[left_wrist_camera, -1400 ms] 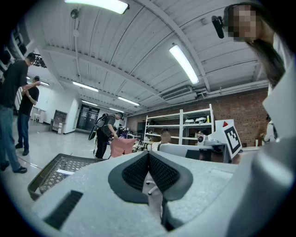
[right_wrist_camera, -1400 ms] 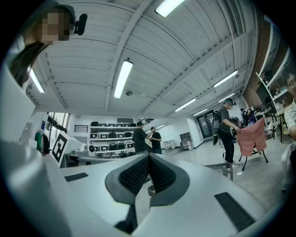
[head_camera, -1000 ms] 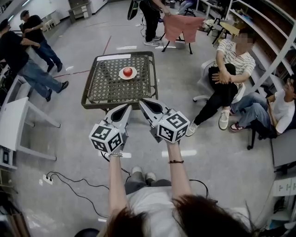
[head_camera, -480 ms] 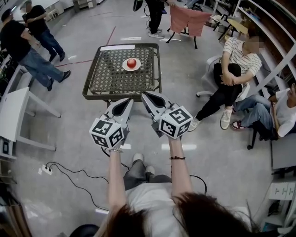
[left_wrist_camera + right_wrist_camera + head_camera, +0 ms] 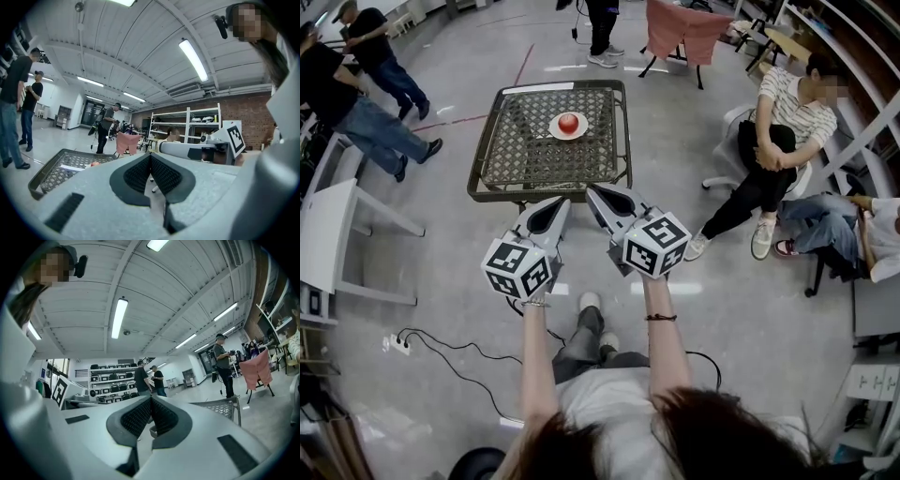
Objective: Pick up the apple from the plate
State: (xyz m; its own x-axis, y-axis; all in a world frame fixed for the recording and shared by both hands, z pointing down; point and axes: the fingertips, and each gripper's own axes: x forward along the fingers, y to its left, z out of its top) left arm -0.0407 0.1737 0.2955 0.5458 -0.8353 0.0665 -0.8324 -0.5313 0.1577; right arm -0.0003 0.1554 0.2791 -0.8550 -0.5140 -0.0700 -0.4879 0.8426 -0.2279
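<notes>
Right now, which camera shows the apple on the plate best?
The head view: the apple sits unobstructed on its white plate atop the mesh table. The left gripper view catches only a small red sliver of it past the table rim. The right gripper view shows just a table corner, no apple.

From my head, the camera looks steeply down over both outstretched arms: the left gripper [image 5: 560, 202] and right gripper [image 5: 592, 192] sit close below, and the mesh table [image 5: 525, 159] stands farther ahead on the floor. Each gripper camera sits low behind its own jaws and faces level across the room. The left one catches the table at lower left, plus the right gripper's marker cube [image 5: 234, 137]. The right one catches the table's corner at right. All three views share that table.
</notes>
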